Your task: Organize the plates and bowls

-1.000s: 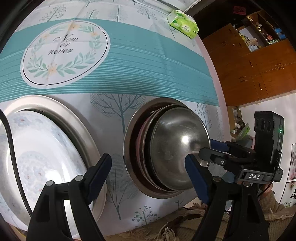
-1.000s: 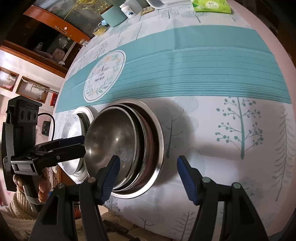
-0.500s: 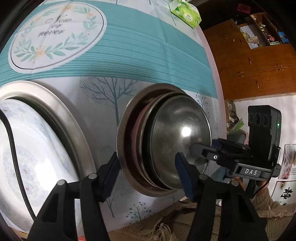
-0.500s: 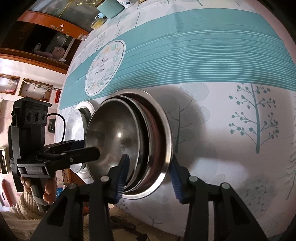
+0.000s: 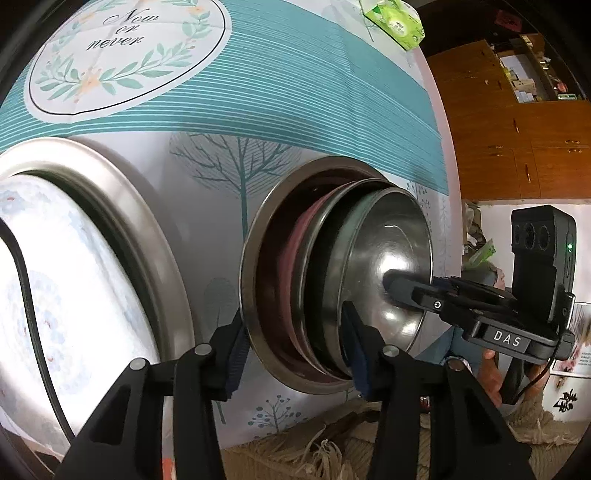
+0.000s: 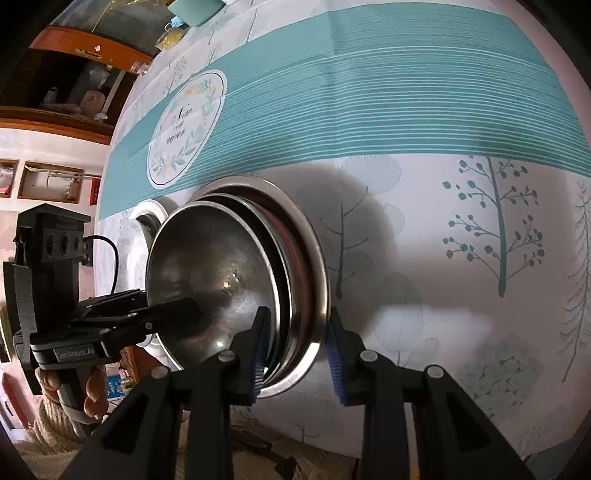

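A stack of nested steel bowls [image 5: 373, 266] with a pink dish between them sits near the table's front edge; it also shows in the right wrist view [image 6: 221, 273]. My left gripper [image 5: 295, 354] straddles the stack's near left rim, fingers closed to the outer bowl's rim and the inner bowl. My right gripper [image 6: 297, 354] straddles the near right rim the same way. A white patterned plate [image 5: 40, 288] lies in a wide steel plate [image 5: 147, 236] to the left.
The table has a teal and white tree-print cloth [image 6: 480, 229] with a round "Now or never" emblem [image 5: 125, 51]. A green tissue pack [image 5: 395, 20] lies at the far edge. Wooden cabinets [image 5: 517, 147] stand to the right.
Both grippers have moved in onto the bowl stack and narrowed their jaws around its rims from opposite sides.
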{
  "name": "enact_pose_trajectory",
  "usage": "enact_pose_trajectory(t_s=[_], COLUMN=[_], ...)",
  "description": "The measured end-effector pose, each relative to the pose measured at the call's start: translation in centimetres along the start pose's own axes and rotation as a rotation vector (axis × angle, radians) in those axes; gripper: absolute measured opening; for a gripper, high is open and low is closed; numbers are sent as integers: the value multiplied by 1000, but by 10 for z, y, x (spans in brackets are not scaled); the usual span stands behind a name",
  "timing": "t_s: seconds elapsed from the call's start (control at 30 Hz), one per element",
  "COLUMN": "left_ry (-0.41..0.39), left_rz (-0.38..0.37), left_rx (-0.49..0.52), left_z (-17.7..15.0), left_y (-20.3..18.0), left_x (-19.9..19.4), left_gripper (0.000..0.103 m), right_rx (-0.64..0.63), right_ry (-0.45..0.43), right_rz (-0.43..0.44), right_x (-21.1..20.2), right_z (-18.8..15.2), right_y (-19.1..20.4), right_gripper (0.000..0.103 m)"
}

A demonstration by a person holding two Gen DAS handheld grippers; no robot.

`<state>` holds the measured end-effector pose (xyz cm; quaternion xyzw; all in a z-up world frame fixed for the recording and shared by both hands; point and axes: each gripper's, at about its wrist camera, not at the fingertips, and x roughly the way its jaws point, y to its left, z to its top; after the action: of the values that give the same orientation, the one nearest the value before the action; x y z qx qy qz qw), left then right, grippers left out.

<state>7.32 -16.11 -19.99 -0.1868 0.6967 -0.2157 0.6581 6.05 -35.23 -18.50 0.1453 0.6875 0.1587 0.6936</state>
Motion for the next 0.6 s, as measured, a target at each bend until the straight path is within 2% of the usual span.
enact_pose_trajectory(t_s=[0.27, 0.6], left_ry=[-38, -175], left_rz=[23, 54], left_rx=[-12, -41], left_z=[-13, -46], left_y=[-5, -8], left_x=[-15, -57], left_gripper=[45, 45], right_rx=[-25, -129], right_ry=[0, -12], right_rz=[-3, -3], right_x=[-12, -27], right_z=[1, -4], right_y=[8, 39], right_gripper=[28, 28])
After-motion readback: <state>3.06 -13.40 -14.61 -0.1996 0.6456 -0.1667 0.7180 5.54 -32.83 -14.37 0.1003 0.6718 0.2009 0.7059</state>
